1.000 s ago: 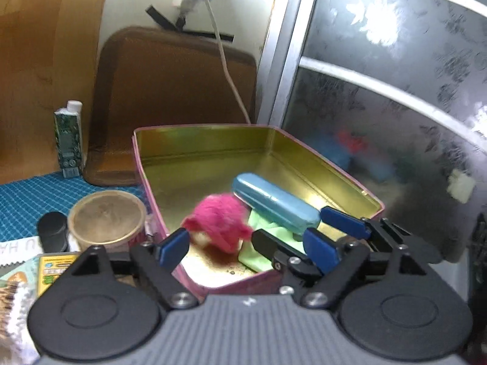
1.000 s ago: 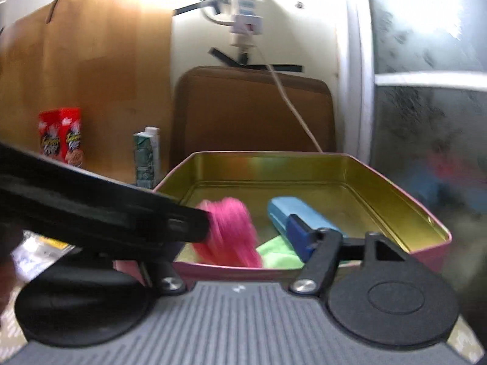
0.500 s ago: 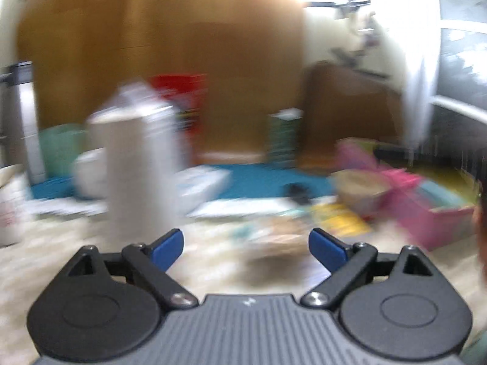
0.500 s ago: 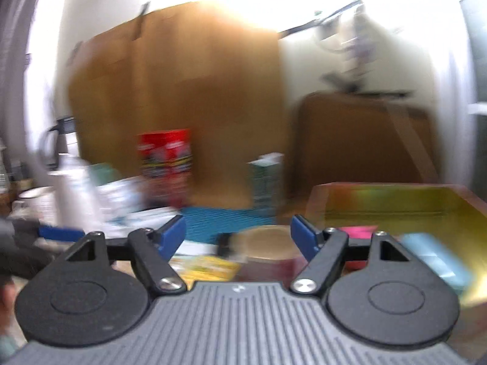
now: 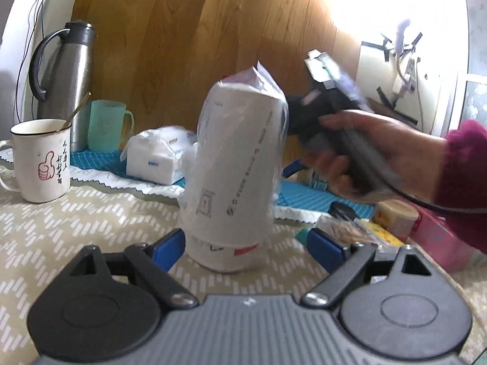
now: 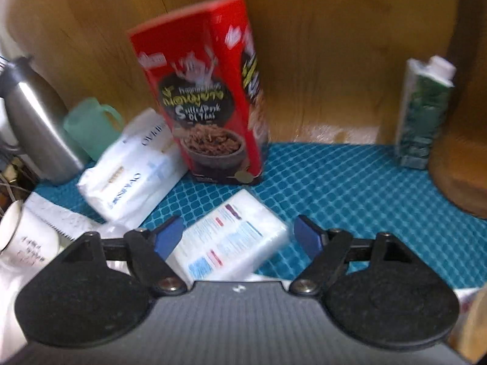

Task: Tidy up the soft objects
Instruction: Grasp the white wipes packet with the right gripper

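A white paper roll in clear plastic wrap stands upright on the patterned cloth. My left gripper sits just in front of its base, one finger on each side; the jaws are closing and the pads stand clear of the roll. In the right wrist view a flat tissue pack lies on the blue mat. My right gripper hangs over it with the jaws opening and the pads off it. A second soft tissue pack leans to the left. A hand holds the right gripper behind the roll.
A red food box and a green carton stand at the wooden back wall. A steel flask, a green cup and a white mug stand at the left. The pink tin is at the right.
Both grippers have swung left, away from the pink tin with the pink toy and blue case. The left now faces the wrapped roll; the right looks down on the tissue packs.
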A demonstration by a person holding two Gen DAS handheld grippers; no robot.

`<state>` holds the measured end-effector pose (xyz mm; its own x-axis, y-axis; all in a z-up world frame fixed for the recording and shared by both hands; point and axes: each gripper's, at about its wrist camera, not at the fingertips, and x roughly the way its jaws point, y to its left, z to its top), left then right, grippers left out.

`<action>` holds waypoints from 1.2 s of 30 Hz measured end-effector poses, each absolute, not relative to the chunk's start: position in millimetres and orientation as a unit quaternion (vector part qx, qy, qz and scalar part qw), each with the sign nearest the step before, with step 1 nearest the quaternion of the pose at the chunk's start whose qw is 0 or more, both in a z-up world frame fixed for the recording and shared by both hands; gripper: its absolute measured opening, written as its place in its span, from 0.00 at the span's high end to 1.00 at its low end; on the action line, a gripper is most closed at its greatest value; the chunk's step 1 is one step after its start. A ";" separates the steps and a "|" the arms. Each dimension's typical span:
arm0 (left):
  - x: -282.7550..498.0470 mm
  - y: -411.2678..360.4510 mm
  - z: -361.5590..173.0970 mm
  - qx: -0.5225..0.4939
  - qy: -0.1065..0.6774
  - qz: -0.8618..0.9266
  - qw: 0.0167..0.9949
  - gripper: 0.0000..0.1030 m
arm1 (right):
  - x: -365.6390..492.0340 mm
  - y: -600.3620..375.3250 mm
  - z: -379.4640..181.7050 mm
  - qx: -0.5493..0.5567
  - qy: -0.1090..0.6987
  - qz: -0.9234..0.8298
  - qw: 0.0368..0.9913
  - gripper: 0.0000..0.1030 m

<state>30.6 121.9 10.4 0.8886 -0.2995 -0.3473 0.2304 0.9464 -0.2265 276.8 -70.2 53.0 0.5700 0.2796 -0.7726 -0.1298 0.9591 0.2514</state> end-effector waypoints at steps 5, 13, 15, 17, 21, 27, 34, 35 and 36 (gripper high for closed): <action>26.3 119.3 11.6 -0.090 0.174 -0.143 0.970 0.10 | 300.8 -41.5 37.5 0.058 0.487 0.096 0.866 0.07; 21.6 118.9 12.2 -0.095 0.166 -0.142 0.971 0.10 | 301.4 -37.1 17.9 0.020 0.496 0.087 0.864 0.24; 21.6 119.3 12.4 -0.096 0.165 -0.140 0.972 0.10 | 296.2 -43.0 20.3 0.017 0.494 0.081 0.866 0.25; 20.5 119.2 12.6 -0.096 0.163 -0.138 0.972 0.10 | 290.0 -49.3 25.6 0.003 0.481 0.071 0.874 0.28; 20.4 120.9 12.9 -0.100 0.162 -0.137 0.972 0.10 | 276.1 -69.0 50.2 0.010 0.440 0.055 0.896 0.28; 16.5 135.3 14.1 -0.141 0.153 -0.159 0.965 0.10 | 225.7 -106.4 94.4 0.010 0.392 0.083 0.916 0.28; 11.8 139.2 15.9 -0.168 0.178 -0.176 0.953 0.11 | 94.7 -146.8 103.7 -0.005 0.371 0.204 0.906 0.26; 8.8 131.4 17.4 -0.159 0.185 -0.188 0.951 0.11 | 76.9 -150.1 97.7 -0.017 0.377 0.224 0.898 0.26; 6.5 123.6 18.7 -0.154 0.191 -0.202 0.948 0.11 | 59.3 -151.8 88.8 -0.034 0.387 0.246 0.888 0.26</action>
